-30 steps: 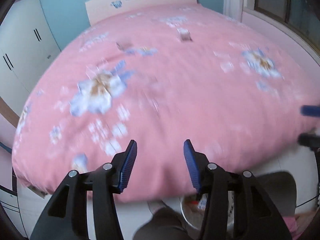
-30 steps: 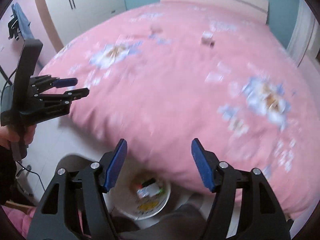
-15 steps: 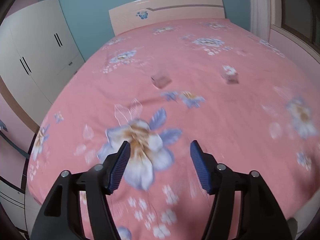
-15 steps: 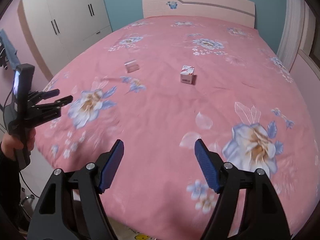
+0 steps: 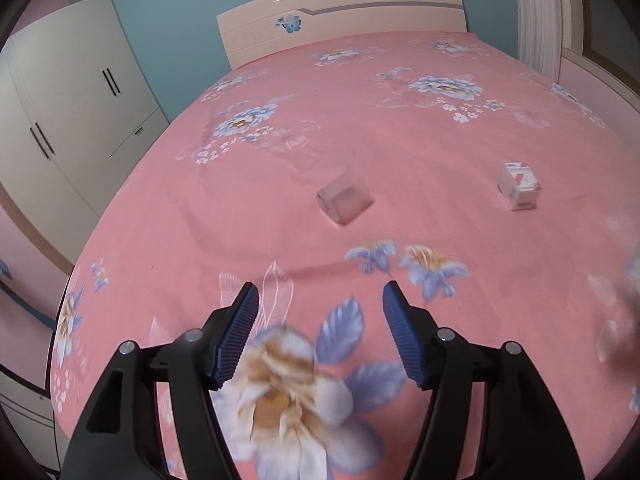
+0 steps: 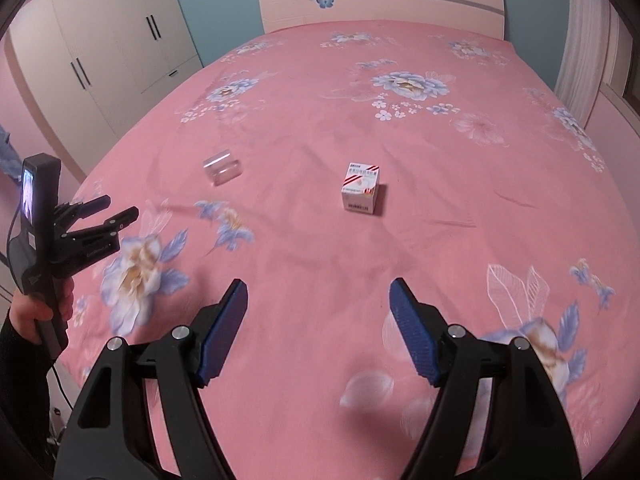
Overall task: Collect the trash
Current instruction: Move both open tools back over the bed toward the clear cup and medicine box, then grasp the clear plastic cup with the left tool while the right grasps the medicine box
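Hovering over pink bedspread (image 6: 440,240); left gripper (image 5: 318,294), right gripper (image 6: 318,290) fingers apart, empty; white carton (image 6: 360,193) ahead.

A pink flowered bedspread (image 6: 400,240) filled my view, a cream headboard (image 6: 380,4) stood at twelve o'clock, and a white wardrobe (image 6: 104,40) at ten.

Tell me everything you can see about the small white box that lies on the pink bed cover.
The small white box looks like thin printed cardboard, roughly cube-shaped and closed. Its top carries red diagonal stripes and a pale picture; the side facing the camera shows small print and what seems a barcode. It stands flat on the bed cover, near the middle of the bed, touching nothing else. A clear plastic box lies apart on its left. No gripper reaches it yet.
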The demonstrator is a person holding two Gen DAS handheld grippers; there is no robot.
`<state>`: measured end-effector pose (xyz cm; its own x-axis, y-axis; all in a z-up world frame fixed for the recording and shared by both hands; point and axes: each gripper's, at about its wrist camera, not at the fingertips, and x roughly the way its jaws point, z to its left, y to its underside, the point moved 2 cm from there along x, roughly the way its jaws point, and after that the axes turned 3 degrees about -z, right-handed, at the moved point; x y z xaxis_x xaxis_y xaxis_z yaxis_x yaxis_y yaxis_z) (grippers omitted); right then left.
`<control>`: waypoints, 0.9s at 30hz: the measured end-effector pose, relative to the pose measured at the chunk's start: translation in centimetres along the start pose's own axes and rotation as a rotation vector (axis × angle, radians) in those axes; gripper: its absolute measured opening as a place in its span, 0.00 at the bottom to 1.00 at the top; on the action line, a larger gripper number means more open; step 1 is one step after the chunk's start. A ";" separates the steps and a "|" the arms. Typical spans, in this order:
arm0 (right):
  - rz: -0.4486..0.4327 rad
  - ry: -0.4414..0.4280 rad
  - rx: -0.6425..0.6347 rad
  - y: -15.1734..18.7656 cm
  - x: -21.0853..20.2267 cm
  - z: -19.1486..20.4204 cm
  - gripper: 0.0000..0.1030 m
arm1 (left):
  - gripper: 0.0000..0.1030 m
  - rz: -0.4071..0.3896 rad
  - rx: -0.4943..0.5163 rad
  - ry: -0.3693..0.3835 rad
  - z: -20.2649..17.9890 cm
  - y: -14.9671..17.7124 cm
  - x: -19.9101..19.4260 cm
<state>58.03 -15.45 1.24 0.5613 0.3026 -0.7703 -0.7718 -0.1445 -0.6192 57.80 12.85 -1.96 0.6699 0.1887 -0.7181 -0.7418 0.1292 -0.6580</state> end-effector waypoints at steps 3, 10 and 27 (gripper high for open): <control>0.019 -0.002 0.017 -1.3 2.5 -0.6 0.71 | 0.68 0.008 0.024 0.000 -0.5 -0.7 2.1; 0.066 0.022 0.074 -4.1 8.4 -2.3 0.71 | 0.68 0.036 0.053 0.010 -1.2 -2.2 7.8; 0.119 0.028 0.129 -7.5 17.2 -3.4 0.71 | 0.76 -0.030 0.048 0.056 -0.4 -6.1 16.1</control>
<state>74.49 -12.40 -7.92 0.4705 0.2641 -0.8420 -0.8642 -0.0551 -0.5002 73.17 14.70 -9.59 0.6915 0.1297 -0.7106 -0.7212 0.1810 -0.6687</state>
